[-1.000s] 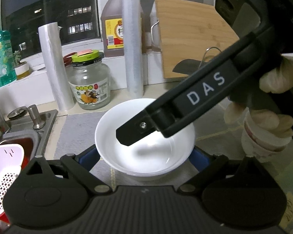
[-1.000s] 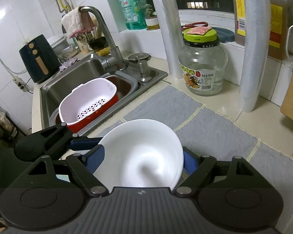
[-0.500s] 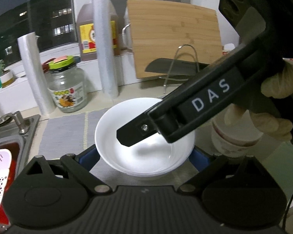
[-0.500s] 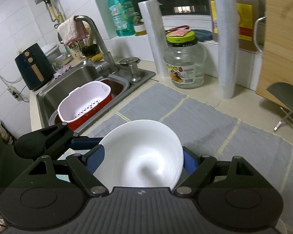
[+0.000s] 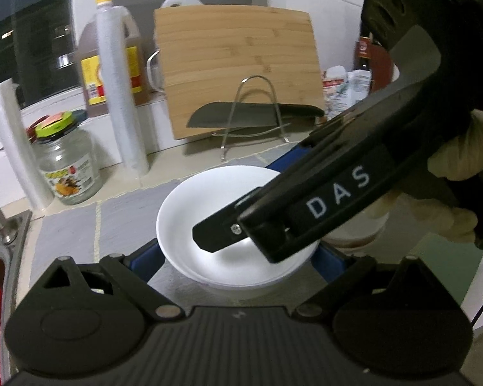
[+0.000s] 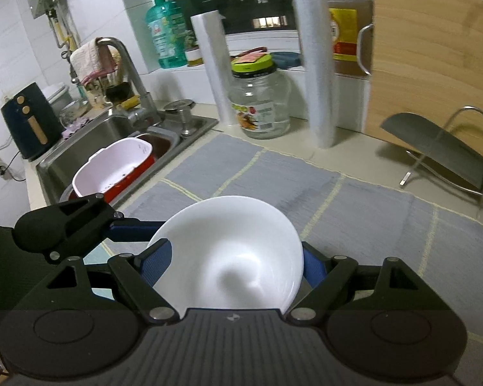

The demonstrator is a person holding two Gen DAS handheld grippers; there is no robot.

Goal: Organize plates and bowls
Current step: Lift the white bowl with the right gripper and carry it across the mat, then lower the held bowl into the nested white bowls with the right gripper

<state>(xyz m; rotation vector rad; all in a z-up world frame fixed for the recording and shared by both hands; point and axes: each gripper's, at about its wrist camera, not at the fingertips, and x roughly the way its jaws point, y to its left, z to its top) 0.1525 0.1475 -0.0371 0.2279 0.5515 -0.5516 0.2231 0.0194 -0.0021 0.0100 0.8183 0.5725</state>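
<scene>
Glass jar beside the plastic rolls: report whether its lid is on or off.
On. The glass jar stands upright on the counter with its green lid seated over the mouth.

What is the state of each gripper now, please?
Left gripper: closed on the round glossy white bowl.
Right gripper: jaws opening, pads touching the bowl between them.

Dim indoor light, dark night window point(image 6: 260, 16), slight motion blur, fisheye bending, black vignetted corners
</scene>
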